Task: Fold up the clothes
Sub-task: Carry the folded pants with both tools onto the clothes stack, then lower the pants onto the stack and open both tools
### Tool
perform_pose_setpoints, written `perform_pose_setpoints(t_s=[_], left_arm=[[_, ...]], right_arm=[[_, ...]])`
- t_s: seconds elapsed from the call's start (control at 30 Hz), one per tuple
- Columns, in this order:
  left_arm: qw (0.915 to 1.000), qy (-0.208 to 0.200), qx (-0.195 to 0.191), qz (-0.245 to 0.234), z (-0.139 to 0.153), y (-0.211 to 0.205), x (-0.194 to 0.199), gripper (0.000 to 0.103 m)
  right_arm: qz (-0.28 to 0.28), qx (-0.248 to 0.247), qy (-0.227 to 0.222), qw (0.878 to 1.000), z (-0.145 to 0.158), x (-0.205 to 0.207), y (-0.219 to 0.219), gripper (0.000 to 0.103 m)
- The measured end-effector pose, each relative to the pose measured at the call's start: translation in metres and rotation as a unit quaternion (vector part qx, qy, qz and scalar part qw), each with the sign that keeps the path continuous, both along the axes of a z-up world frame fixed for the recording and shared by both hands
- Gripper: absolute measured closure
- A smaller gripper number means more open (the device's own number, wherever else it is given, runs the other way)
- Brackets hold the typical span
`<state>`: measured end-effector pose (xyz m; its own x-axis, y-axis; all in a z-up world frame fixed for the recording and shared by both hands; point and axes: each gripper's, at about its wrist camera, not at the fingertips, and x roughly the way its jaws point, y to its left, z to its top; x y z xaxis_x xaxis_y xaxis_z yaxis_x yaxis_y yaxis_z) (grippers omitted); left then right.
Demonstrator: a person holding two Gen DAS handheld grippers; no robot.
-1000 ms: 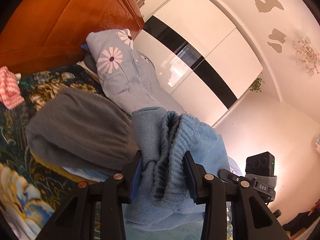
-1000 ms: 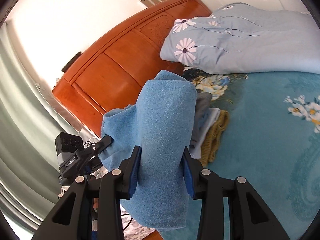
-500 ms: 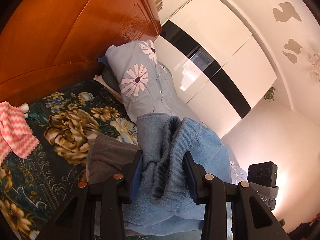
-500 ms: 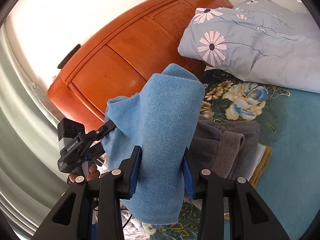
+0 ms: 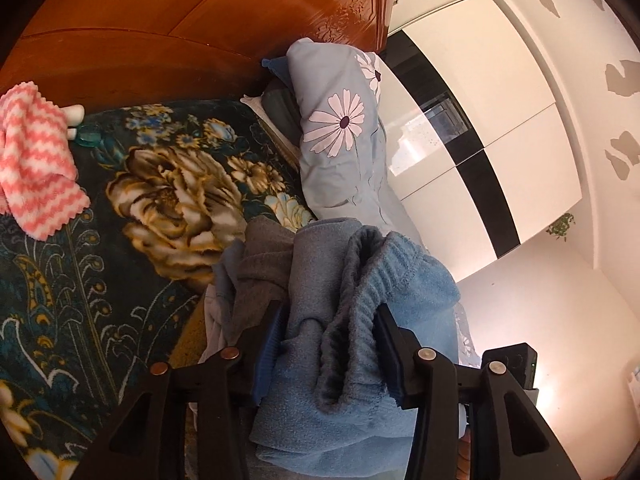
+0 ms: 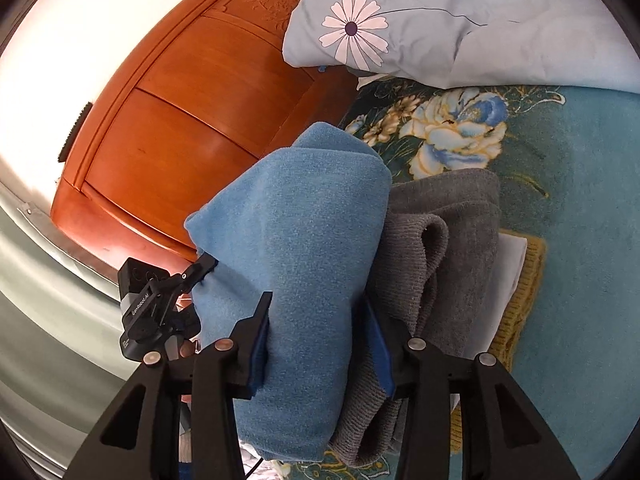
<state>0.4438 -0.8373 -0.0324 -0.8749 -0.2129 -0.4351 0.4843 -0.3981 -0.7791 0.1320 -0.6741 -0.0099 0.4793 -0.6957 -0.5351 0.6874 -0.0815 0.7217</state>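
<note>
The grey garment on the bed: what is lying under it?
Under the grey garment, a white layer and a mustard-yellow knit stick out at the edge, stacked on the floral blanket. How far they extend underneath is hidden.

Right gripper [image 6: 320, 340] clamps blue fleece garment [image 6: 304, 248]; grey knit stack [image 6: 440, 248] touching at 3 o'clock; left gripper [image 6: 204, 268] bites its 9 o'clock edge; bed [image 6: 580, 220] beneath.
</note>
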Motion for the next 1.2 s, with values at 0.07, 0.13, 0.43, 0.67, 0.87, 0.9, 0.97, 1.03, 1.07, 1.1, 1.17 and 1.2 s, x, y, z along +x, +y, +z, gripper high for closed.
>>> perform_pose_setpoints(t_s=[0.07, 0.13, 0.43, 0.67, 0.87, 0.9, 0.97, 1.03, 1.07, 1.1, 1.17, 1.2], left_arm=[[1.0000, -0.006, 0.001, -0.001, 0.006, 0.002, 0.001, 0.051], [0.9999, -0.015, -0.003, -0.004, 0.012, 0.005, 0.003, 0.048], [0.9994, -0.019, -0.017, 0.022, 0.039, 0.001, 0.029, 0.035], [0.9981, -0.004, -0.059, 0.015, 0.080, 0.005, 0.013, 0.035], [0.9896, -0.067, -0.119, -0.047, 0.089, 0.025, -0.042, 0.035], [0.9888, -0.076, -0.119, -0.050, 0.086, 0.025, -0.047, 0.035], [0.9887, -0.086, -0.111, -0.053, 0.076, 0.022, -0.052, 0.035], [0.9900, -0.087, -0.098, -0.051, 0.066, 0.018, -0.053, 0.035], [0.9908, -0.087, -0.091, -0.050, 0.061, 0.015, -0.054, 0.035], [0.9915, -0.085, -0.086, -0.049, 0.058, 0.014, -0.053, 0.035], [0.9926, -0.075, -0.083, -0.047, 0.054, 0.014, -0.051, 0.035], [0.9931, -0.071, -0.081, -0.046, 0.052, 0.013, -0.050, 0.035]], right_arm=[[0.003, -0.001, 0.018, 1.000, 0.007, 0.001, -0.001, 0.059], [0.004, -0.003, 0.041, 0.999, 0.016, 0.000, 0.004, 0.057], [-0.021, -0.002, 0.105, 0.994, 0.054, -0.020, 0.023, 0.057], [0.006, -0.019, 0.152, 0.988, 0.082, 0.002, 0.000, 0.057], [0.032, -0.022, 0.200, 0.979, 0.083, 0.034, -0.027, 0.057], [0.031, -0.023, 0.208, 0.977, 0.082, 0.038, -0.030, 0.057], [0.032, -0.022, 0.223, 0.974, 0.078, 0.042, -0.035, 0.057], [0.033, -0.014, 0.228, 0.973, 0.072, 0.043, -0.041, 0.057], [0.033, -0.008, 0.225, 0.974, 0.067, 0.042, -0.043, 0.057], [0.031, -0.003, 0.219, 0.975, 0.062, 0.039, -0.045, 0.057], [0.028, 0.007, 0.205, 0.978, 0.054, 0.034, -0.048, 0.057], [0.028, 0.010, 0.200, 0.979, 0.051, 0.033, -0.049, 0.057]])
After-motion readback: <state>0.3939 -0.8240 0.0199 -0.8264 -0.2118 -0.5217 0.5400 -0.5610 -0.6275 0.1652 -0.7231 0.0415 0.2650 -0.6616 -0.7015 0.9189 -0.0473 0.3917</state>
